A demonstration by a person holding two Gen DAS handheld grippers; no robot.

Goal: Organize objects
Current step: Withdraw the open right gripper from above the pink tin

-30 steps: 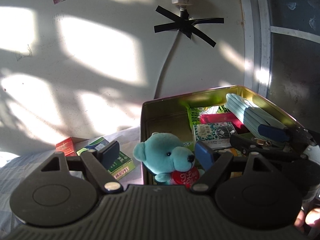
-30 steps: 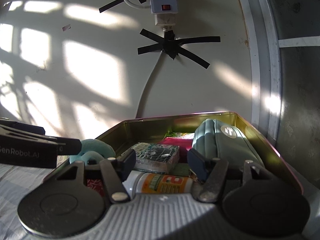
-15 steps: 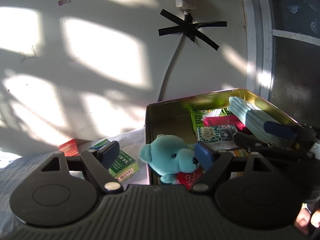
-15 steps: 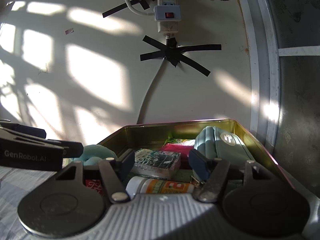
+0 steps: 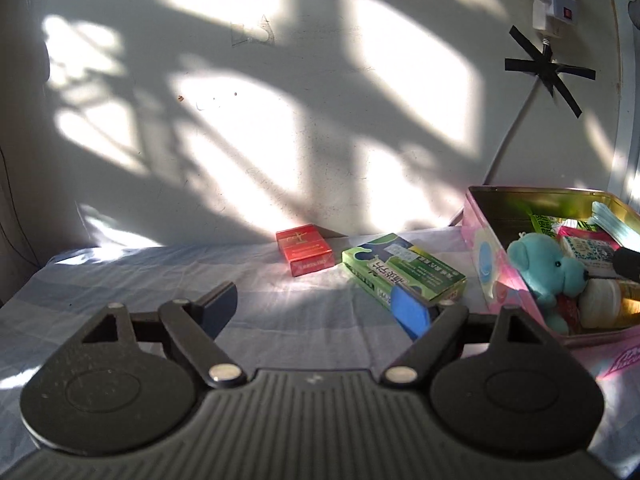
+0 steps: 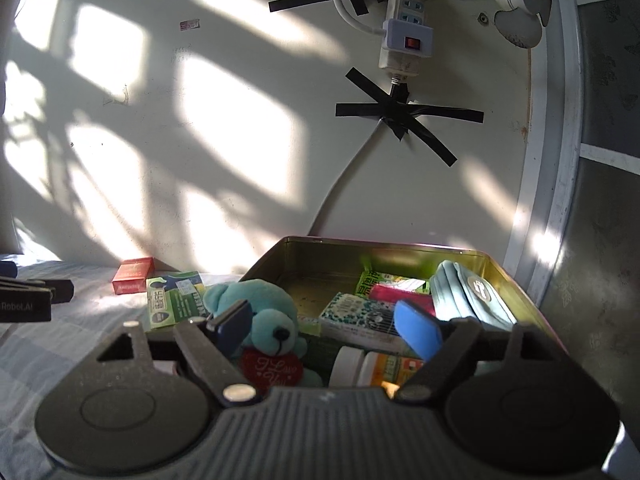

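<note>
"I Love You" on the teddy bear's red heart; "Robot.AI" on the left tool's side.

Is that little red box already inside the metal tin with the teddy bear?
No, the red box lies on the cloth beside the green box, outside the tin that holds the teddy bear.

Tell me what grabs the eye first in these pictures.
The teal teddy bear with its red heart stands out at once, propped at the near left corner of the open gold tin, which is crowded with boxes, a bottle and a blue pouch. Left of the tin, a red box and a green box lie on the striped cloth. Behind it all, black tape crosses a cord on the sunlit wall.
</note>
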